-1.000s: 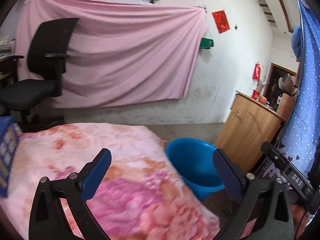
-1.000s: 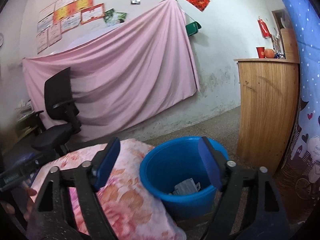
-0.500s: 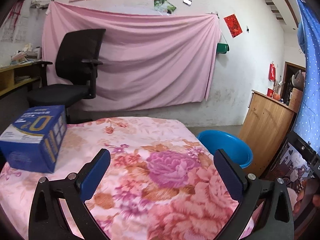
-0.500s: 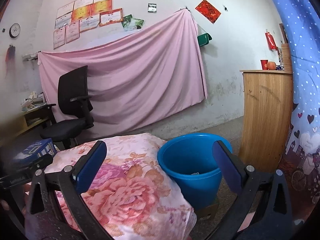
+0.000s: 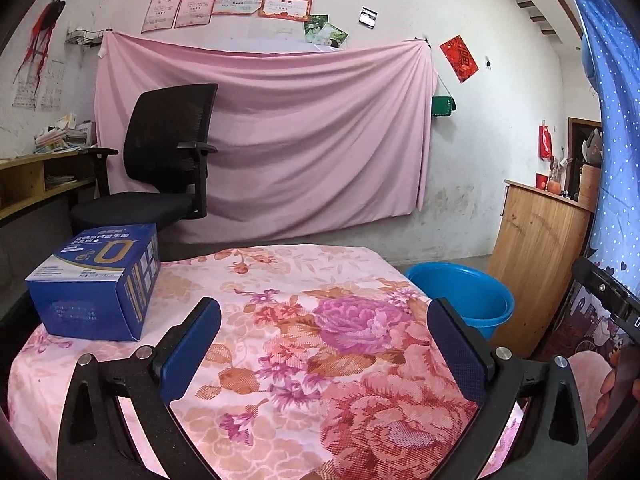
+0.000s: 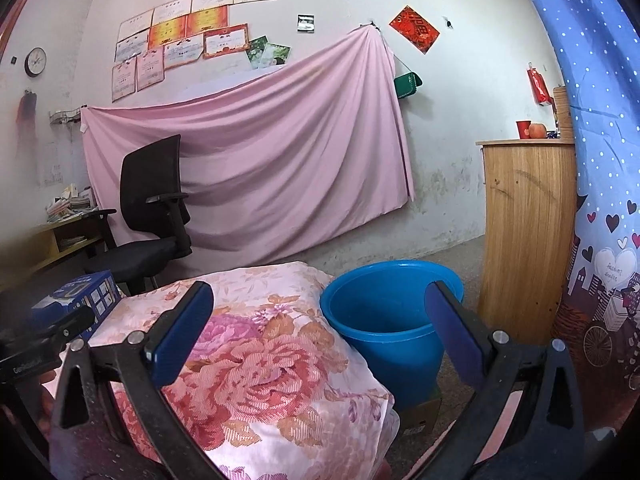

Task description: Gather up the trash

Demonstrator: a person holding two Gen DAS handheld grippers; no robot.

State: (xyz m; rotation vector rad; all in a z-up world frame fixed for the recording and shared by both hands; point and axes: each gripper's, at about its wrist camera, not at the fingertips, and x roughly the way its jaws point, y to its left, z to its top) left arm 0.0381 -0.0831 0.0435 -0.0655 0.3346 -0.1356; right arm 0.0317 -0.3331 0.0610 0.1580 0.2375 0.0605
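On table: one box, one bucket

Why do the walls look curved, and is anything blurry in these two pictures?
Both views bend through a fisheye lens with dark corners. Left wrist view: sharp, blue box crisp under even light. Right wrist view: left edge smeared, blurring the box; blue bucket clear.

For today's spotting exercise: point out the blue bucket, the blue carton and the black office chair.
blue bucket (image 6: 384, 344): right wrist view, front outer wall.
blue carton (image 5: 86, 308): left wrist view, near end face.
black office chair (image 5: 170, 132): left wrist view, mesh backrest.
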